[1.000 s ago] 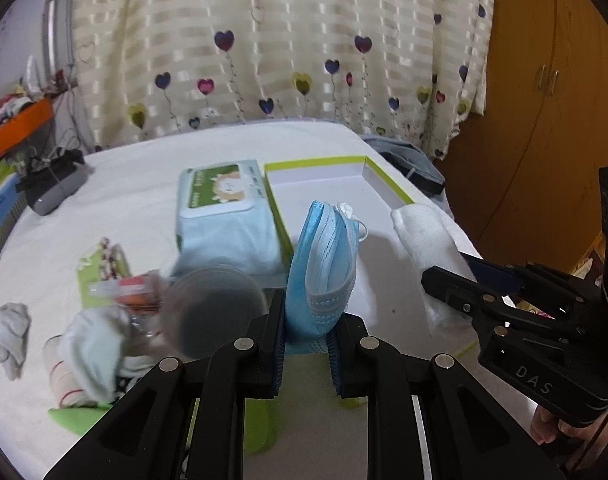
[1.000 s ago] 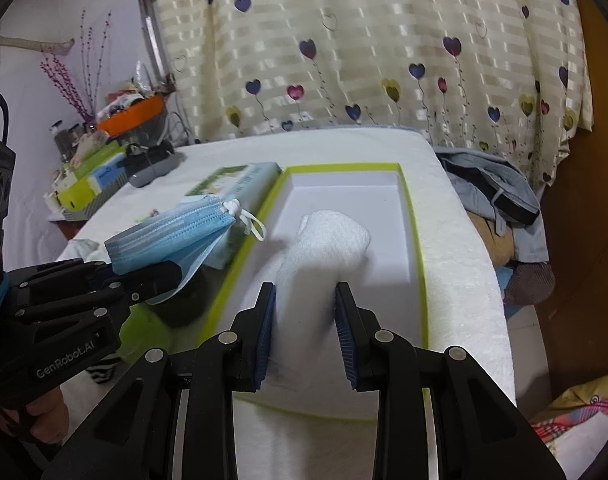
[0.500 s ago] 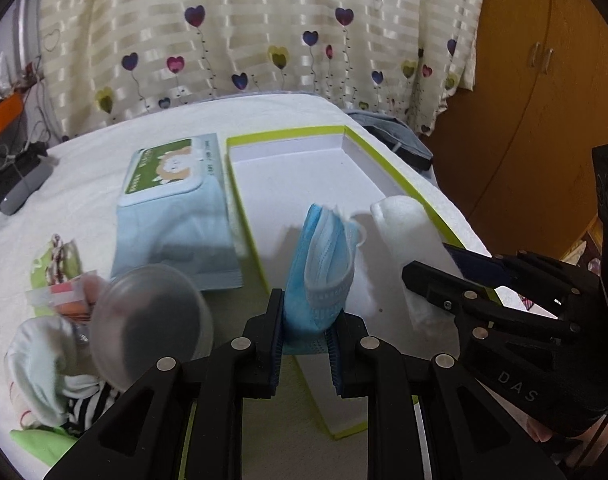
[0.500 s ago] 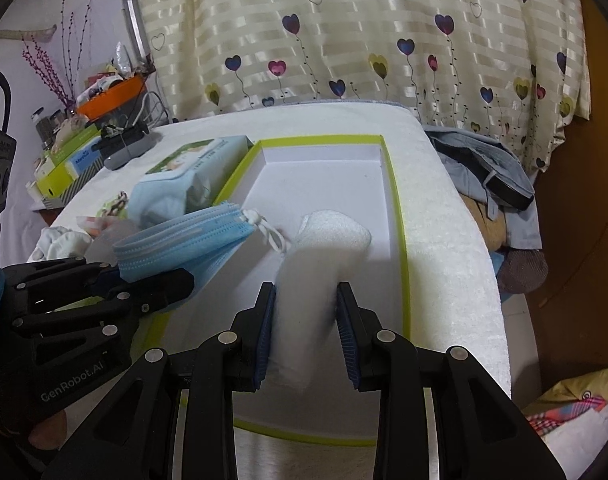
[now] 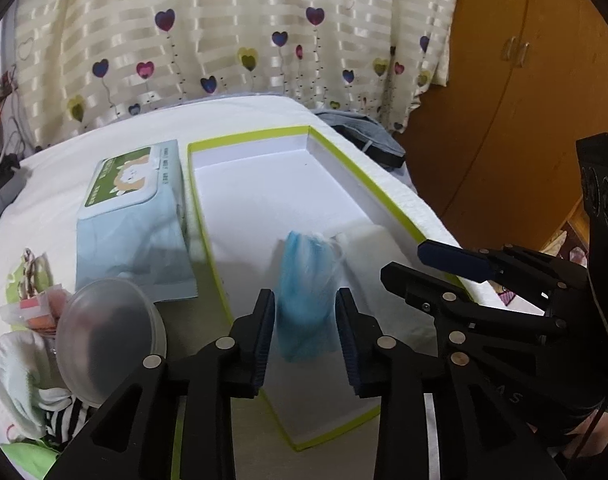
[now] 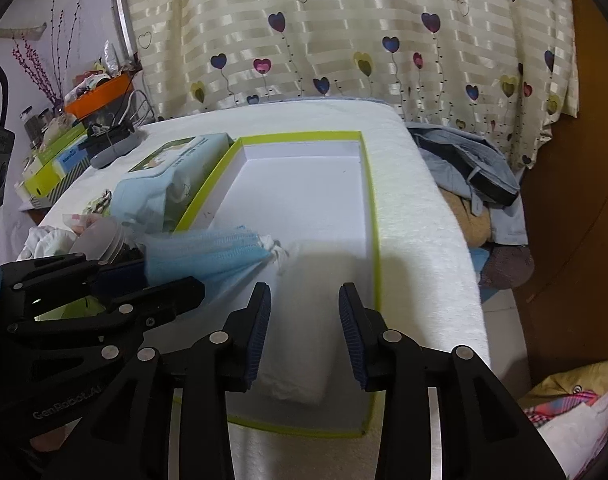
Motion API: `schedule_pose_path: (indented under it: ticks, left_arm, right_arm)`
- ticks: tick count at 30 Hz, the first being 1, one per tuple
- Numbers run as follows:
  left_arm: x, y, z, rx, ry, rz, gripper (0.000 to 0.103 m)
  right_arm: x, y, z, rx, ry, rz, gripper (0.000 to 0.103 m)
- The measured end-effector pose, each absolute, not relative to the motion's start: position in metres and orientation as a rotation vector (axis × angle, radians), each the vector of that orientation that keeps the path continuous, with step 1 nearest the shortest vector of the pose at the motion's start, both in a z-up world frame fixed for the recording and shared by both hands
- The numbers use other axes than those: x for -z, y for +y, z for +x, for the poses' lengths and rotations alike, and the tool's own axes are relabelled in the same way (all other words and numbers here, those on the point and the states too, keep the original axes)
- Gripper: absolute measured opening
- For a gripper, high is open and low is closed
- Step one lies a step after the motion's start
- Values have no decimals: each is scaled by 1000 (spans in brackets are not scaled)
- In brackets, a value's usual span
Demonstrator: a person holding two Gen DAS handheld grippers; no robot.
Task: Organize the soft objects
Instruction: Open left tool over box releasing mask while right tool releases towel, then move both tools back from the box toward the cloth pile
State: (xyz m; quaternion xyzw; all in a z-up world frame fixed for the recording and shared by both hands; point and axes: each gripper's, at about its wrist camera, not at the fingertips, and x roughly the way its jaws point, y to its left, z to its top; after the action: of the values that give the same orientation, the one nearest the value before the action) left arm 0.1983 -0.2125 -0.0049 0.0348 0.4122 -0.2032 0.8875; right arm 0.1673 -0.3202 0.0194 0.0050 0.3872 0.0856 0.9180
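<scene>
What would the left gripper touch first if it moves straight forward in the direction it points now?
Probably the blue face masks, blurred between the just-opened jaws of the left gripper with no pad visibly pressing them. Behind them lies the white floor of the green-rimmed box. Depth is unclear.

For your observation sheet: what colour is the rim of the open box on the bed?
Lime green rim, white inside; clearest in the right wrist view.
</scene>
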Motion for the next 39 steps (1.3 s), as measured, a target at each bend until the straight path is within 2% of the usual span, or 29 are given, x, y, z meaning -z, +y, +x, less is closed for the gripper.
schedule_pose_path:
  ticks: [2, 18, 39]
  left_arm:
    - [2, -213, 196, 424, 854, 72, 31]
    - [-31, -196, 158, 375, 766, 77, 31]
    - [-59, -121, 99, 232, 679, 19, 31]
  right_arm:
    - [-21, -322, 165, -167, 791, 11, 46]
    - [-50, -318, 133, -157, 724, 24, 46]
    - [-77, -245, 84, -280, 651, -57, 46]
